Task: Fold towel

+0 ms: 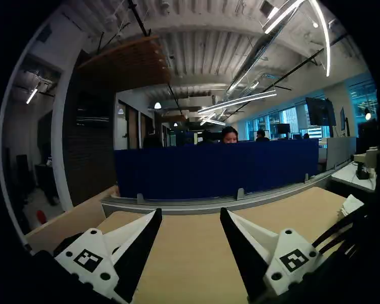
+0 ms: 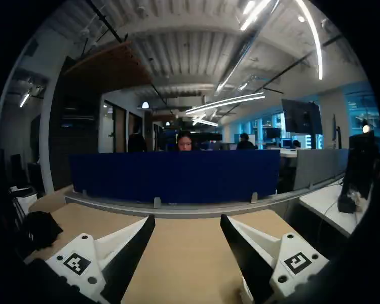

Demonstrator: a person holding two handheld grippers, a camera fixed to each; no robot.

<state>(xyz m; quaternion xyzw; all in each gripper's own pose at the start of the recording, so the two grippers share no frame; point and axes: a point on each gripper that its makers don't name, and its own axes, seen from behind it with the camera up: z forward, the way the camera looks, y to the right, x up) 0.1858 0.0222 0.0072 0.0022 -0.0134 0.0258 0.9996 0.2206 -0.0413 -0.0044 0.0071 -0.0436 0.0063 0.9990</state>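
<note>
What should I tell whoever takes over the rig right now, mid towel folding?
Left gripper: open, holding nothing, over the wooden table.
Right gripper: open, holding nothing, over the table too.
Towel: cannot place it for sure. A dark bundle at the table's left edge in the right gripper view might be cloth.
Done: no fold started, as far as these views tell.
Left: find the towel, grasp it, fold it.
</note>
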